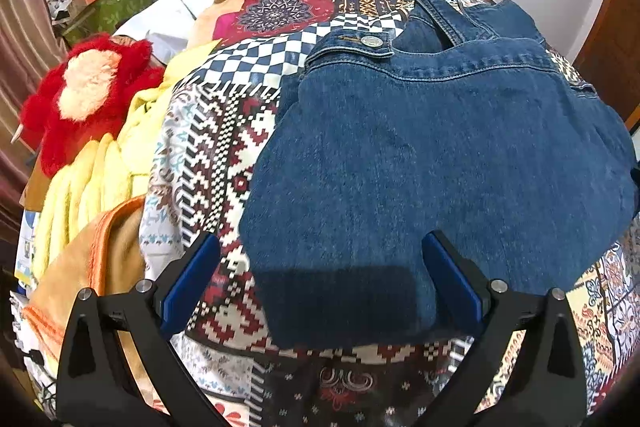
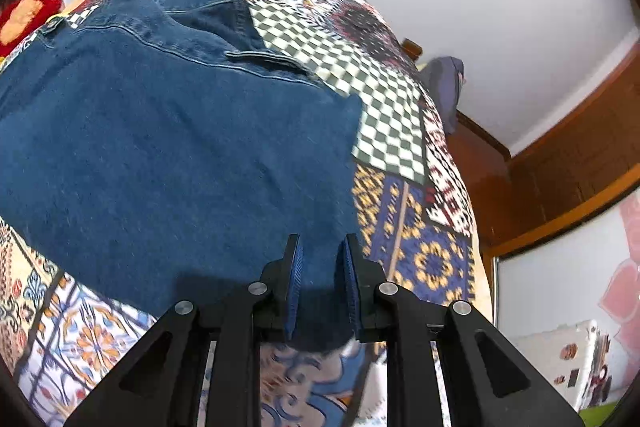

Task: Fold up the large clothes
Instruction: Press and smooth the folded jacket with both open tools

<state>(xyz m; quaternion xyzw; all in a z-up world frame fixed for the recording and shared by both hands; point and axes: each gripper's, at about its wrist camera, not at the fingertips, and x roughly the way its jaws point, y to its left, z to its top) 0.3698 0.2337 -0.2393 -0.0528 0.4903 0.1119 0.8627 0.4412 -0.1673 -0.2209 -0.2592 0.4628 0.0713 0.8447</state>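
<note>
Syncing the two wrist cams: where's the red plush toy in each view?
Left wrist: red plush toy at the left edge, mid-height, beside the yellow cloth.
Right wrist: same toy at the far upper left, small, cut off by the lens rim.
Shared landmark: the denim garment lying on the patchwork bedspread; the toy sits beyond its left side in both.
</note>
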